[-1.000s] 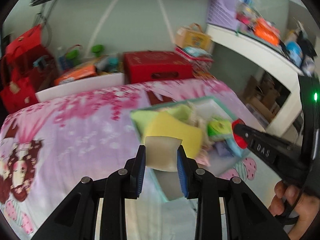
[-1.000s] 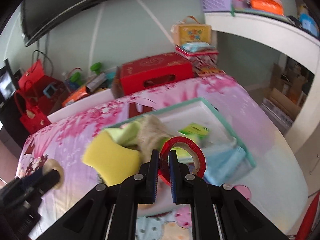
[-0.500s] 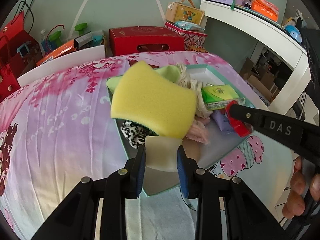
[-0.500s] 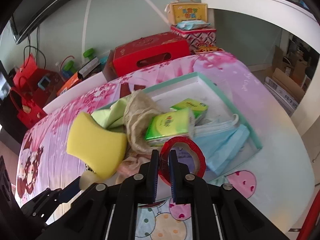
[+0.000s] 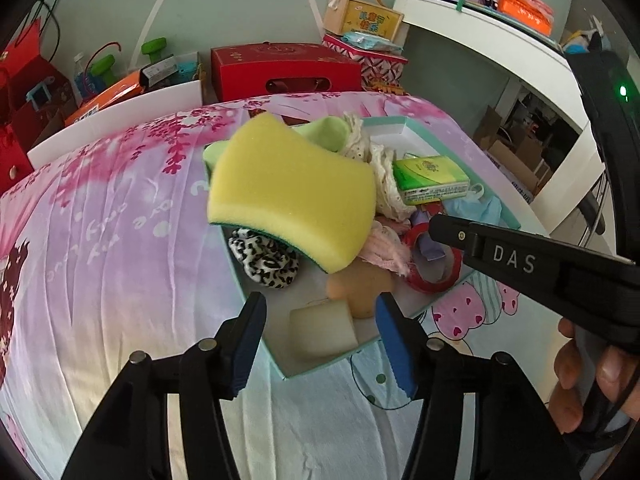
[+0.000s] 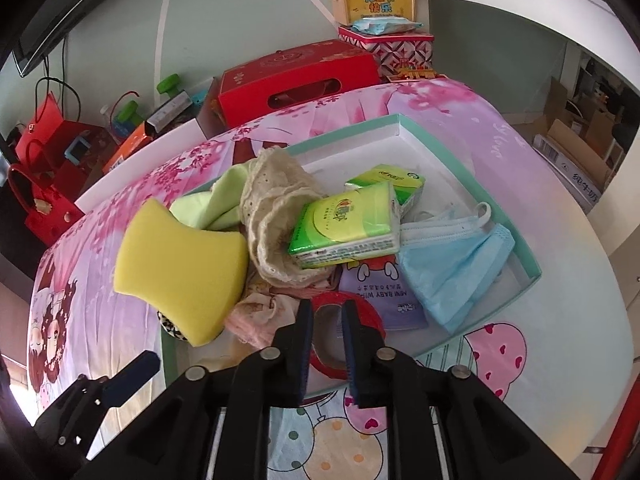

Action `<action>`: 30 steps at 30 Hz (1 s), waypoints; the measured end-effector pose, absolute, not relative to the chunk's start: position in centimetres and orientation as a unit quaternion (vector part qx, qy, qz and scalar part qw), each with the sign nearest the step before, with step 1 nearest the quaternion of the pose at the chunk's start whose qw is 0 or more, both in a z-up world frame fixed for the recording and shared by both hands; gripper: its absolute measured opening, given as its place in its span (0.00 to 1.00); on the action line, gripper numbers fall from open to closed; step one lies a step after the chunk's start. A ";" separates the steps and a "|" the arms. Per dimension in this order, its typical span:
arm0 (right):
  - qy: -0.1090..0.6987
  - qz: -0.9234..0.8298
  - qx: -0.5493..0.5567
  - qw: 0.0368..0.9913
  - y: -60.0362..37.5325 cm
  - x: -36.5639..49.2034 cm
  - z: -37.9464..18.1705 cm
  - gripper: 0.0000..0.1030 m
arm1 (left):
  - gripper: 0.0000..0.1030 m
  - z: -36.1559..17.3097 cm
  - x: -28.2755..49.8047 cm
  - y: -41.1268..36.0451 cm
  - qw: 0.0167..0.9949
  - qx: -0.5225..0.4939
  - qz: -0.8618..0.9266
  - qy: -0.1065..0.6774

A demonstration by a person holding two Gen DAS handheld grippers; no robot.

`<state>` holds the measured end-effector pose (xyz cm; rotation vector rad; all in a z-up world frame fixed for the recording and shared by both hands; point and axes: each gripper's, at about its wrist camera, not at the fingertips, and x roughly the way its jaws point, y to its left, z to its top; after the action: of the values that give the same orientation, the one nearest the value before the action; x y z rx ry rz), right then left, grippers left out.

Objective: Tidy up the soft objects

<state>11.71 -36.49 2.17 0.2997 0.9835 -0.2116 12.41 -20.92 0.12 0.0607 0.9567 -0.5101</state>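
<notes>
A white box with a teal rim (image 5: pixel 328 364) sits on the bed, full of soft things. On the pile's left side rests a yellow sponge (image 5: pixel 292 192). My left gripper (image 5: pixel 320 308) hangs over the box's near corner with its jaws opening. A cream block (image 5: pixel 323 330) lies loose in the box between them, untouched by the pads. My right gripper (image 6: pixel 327 320) is low over the box front, jaws opening. The red tape roll (image 6: pixel 360 316) lies in the box between its fingers, and the pads stand off it. Green tissue packs (image 6: pixel 344 228) and a blue mask (image 6: pixel 452 268) lie further in.
A leopard scrunchie (image 5: pixel 264 258), a peach puff (image 5: pixel 360 286), lace cloth (image 6: pixel 276 208) and a purple wipes pack (image 6: pixel 380 296) also fill the box. A red gift box (image 5: pixel 284 68) stands behind the bed. A white shelf (image 5: pixel 500 40) runs along the right. A hand (image 5: pixel 580 380) holds the right gripper.
Both grippers came down toward the box. The left jaws spread and let go of the cream block, which now lies in the box. The right jaws widened off the tape roll.
</notes>
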 end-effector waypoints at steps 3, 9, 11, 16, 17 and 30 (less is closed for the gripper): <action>0.466 -0.109 0.139 0.867 -36.4 11.5 2.5 0.41 | 0.58 0.4 12.4 -19.6 0.857 0.012 -0.233 0.460; 0.463 -0.115 0.120 0.870 -35.4 10.9 2.8 0.57 | 0.65 0.7 13.3 -16.0 0.862 -0.033 -0.190 0.469; 0.468 -0.114 0.112 0.869 -34.9 10.7 2.6 0.59 | 0.65 0.6 13.8 -14.7 0.862 -0.046 -0.173 0.474; 0.486 -0.109 0.089 0.862 -33.6 10.1 1.2 0.66 | 0.78 0.5 14.1 -12.1 0.871 -0.052 -0.123 0.473; 0.488 -0.108 0.083 0.862 -33.2 10.0 1.0 0.72 | 0.80 0.5 14.1 -11.7 0.872 -0.049 -0.115 0.473; 0.483 -0.069 0.049 0.872 -29.0 9.2 0.3 1.00 | 1.00 -1.1 12.4 -7.9 0.876 -0.020 -0.046 0.481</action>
<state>9.18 -29.00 0.33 0.1015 1.0097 -0.1437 12.36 -7.90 -1.15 -0.0417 1.0031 -0.0965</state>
